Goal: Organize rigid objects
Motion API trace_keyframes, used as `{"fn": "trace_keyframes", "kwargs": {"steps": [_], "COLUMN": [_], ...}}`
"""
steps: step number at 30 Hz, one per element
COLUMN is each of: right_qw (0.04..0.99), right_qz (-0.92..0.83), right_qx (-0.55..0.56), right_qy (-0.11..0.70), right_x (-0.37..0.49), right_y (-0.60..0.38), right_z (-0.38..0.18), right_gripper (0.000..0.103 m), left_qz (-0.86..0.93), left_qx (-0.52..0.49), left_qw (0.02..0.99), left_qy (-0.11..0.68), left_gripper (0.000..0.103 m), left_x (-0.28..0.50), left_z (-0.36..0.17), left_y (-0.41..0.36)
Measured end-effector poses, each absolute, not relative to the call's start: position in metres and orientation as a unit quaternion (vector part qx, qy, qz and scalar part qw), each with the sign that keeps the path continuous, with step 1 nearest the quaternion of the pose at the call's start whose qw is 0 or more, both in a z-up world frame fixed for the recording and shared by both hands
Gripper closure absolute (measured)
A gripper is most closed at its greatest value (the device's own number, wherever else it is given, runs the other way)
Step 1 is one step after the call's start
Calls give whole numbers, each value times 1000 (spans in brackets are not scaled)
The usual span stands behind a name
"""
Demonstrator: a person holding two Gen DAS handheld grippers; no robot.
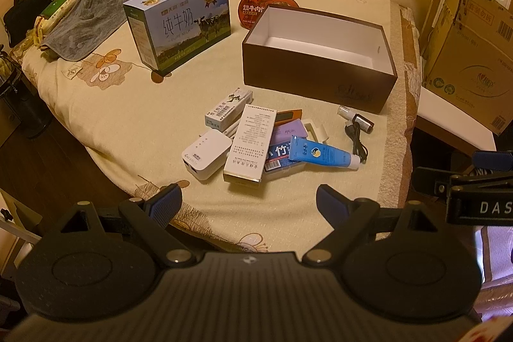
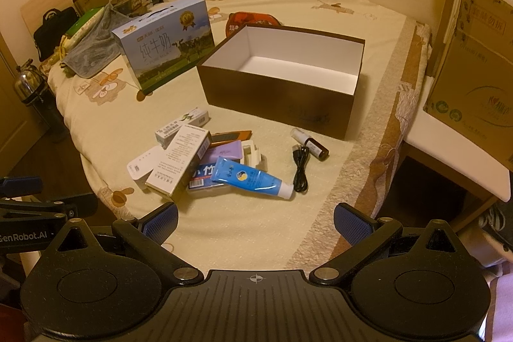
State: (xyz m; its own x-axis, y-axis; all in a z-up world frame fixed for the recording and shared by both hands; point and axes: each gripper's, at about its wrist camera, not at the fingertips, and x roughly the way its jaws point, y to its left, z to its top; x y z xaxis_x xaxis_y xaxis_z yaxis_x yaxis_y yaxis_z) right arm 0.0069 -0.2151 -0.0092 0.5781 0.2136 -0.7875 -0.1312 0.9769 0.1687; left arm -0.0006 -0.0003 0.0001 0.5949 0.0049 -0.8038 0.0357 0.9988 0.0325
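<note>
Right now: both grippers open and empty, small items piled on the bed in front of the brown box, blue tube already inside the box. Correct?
Not quite. The blue tube is not in the brown box; it lies on top of the pile on the bed, and the box interior shows empty in the right wrist view. The rest holds: left gripper and right gripper are both open and empty.

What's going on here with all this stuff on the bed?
A person holds a two-finger claw in each hand to tidy small things on a bed. Both the left claw and the right claw hover open and hold nothing. In front of them lies a pile: a blue tube, a tall white carton, a white adapter, a black cable and a small dark bottle. Behind it, the brown box stands open and looks empty. Nothing has been packed yet.
</note>
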Motion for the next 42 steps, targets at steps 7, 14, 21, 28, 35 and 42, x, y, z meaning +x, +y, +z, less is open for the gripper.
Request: {"fn": "trace_keyframes", "kwargs": {"steps": [7, 14, 21, 28, 35, 42], "right_qw": [885, 883, 882, 881, 880, 877], "right_qz": [97, 98, 102, 117, 138, 146], "right_qx": [48, 55, 69, 82, 78, 71], "right_qy": [452, 456, 456, 451, 447, 453], "right_x": [8, 8, 13, 19, 28, 43], "right_y": [-209, -210, -215, -220, -216, -217], "right_z": [-8, -15, -20, -27, -37, -52], "right_gripper": [2, 2, 2, 2, 2, 8], "left_qz": [-9, -7, -7, -15, -24, -29], "left_qx": [23, 22, 16, 8, 11, 12], "left_qw": [891, 889, 884, 876, 876, 875], "left_qy": [453, 457, 467, 482, 481, 483], "left_gripper": [14, 14, 14, 14, 15, 15], "left_x": [-2, 2, 8, 16, 26, 41], "left_z": [-15, -11, -17, -31, -42, -54], "left_y": [-1, 0, 5, 11, 10, 8]}}
